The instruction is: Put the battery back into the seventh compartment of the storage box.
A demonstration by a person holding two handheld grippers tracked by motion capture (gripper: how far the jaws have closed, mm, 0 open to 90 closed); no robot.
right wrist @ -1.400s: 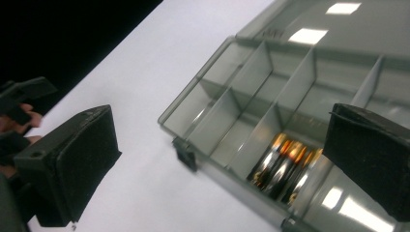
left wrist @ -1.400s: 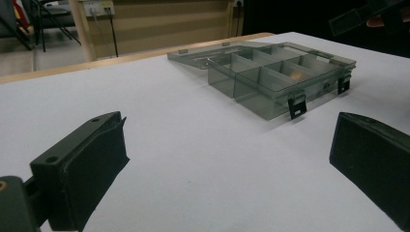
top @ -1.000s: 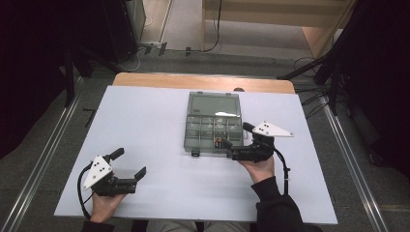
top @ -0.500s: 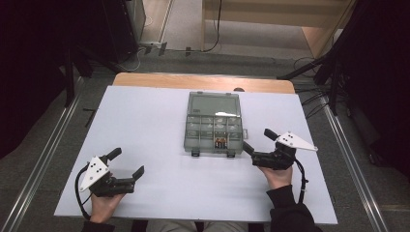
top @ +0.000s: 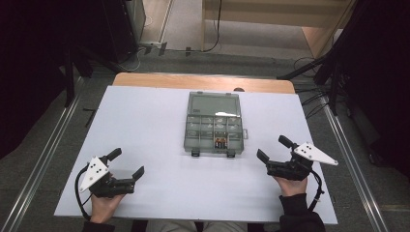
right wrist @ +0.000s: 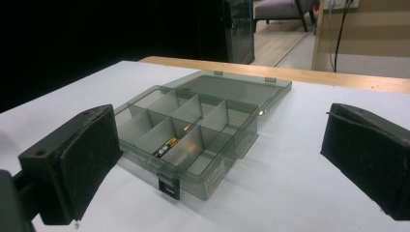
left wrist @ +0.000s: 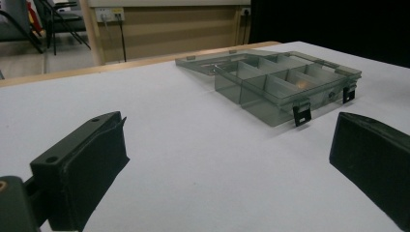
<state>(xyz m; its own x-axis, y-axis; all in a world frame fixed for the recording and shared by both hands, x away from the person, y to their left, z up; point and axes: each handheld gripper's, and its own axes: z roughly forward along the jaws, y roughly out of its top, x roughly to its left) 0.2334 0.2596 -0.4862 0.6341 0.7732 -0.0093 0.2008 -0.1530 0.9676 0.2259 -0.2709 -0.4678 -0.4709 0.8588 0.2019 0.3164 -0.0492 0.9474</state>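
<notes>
Both grippers wait near the open box with nothing in them.
The see-through grey plastic box (top: 213, 124) sits mid-table on the white table (top: 145, 125), lid flat behind it, small batteries (right wrist: 166, 144) in one front slot. Left gripper (top: 126, 164) and right gripper (top: 272, 149) have jaws wide apart. Next, I think, one must reach in carefully.

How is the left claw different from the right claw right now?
The left claw rests near the table's front left corner, far from the open grey box; the right claw sits closer to the box, off its front right corner. The left claw points rightward along the table; the right claw points leftward toward the box. Both are open, empty, and each is held in a hand.
</notes>
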